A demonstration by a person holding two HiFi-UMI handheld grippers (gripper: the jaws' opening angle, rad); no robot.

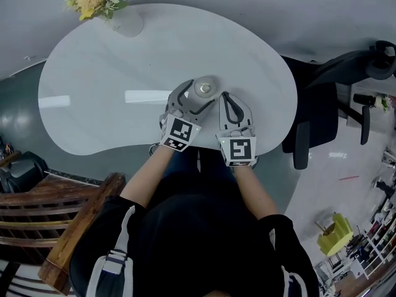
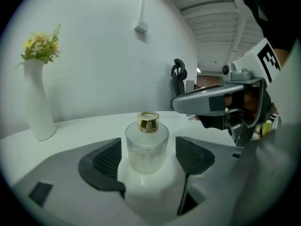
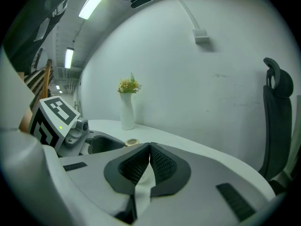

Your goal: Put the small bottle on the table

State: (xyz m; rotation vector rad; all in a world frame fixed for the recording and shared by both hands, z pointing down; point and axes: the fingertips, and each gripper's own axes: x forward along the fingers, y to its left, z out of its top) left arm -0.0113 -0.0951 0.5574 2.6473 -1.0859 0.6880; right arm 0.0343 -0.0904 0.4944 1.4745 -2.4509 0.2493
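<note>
**Small bottle [image 2: 147, 145] stands upright on the table [image 1: 124, 67]**
Your left gripper [image 2: 147, 157] has its jaws apart around the bottle, well away from the vase [image 1: 127, 22], apparently letting go; your right gripper [image 3: 149, 166], farther off, idles pressed together, empty.

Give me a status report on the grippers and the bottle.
Left gripper open, fingers flanking small bottle, gaps both sides. Right gripper shut, empty. Bottle upright on table. Vase well clear.

The white curved table [image 1: 93, 98] bears a vase [image 1: 125, 22] of flowers and the small bottle [image 1: 205, 88], well apart.
</note>
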